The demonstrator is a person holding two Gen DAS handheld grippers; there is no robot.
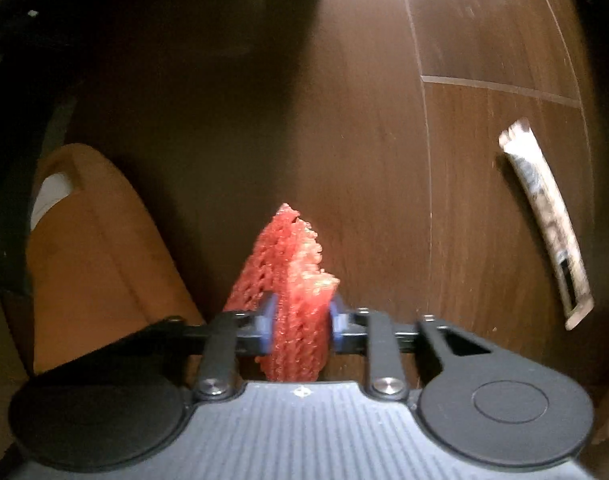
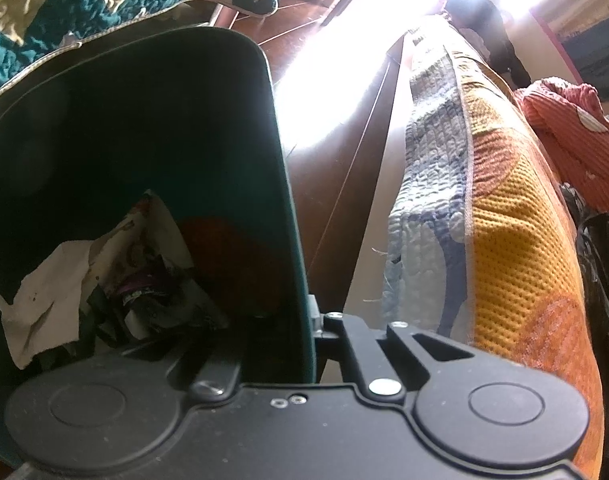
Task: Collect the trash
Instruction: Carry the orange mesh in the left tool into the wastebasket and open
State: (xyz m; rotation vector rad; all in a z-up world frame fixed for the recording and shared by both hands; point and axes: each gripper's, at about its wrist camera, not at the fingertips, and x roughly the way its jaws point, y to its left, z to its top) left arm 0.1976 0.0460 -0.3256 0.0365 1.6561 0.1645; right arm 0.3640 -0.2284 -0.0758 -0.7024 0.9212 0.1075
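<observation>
**Two grippers, one piece of trash caught**

Two pieces of trash show in the left wrist view. Nearest, at lower centre, the left gripper (image 1: pixel 300 326) points down at the floor with its jaws clenched on a red mesh (image 1: pixel 292 280): a crumpled, open-weave netting, soft and springy by its look, bunched into a tall wedge between the blue pads (image 1: pixel 267 326). The squeeze from both sides is likely what folds it upright. To the right of the frame a wrapper (image 1: pixel 546 224) lies flat on the floor (image 1: pixel 484 140), well apart from the mesh: a long, narrow, pale strip with dark print and a torn upper end, not yet collected. The floor is dark wood-grain planking with thin seams. At left sits a tan, smooth, rounded shape I cannot identify.

In the right wrist view, the right gripper (image 2: pixel 314 334) has its jaws shut on the bin (image 2: pixel 282 184), pinching its thin wall at lower centre, probably to carry it along and keep its mouth open for drops. The bin is dark green, smooth and hard, with rounded corners; crumpled paper (image 2: pixel 48 292) and dark wrappers lie in its bottom. Farther off, to the right, a quilt (image 2: pixel 504 240) hangs in stitched blue, yellow and orange patches.
</observation>
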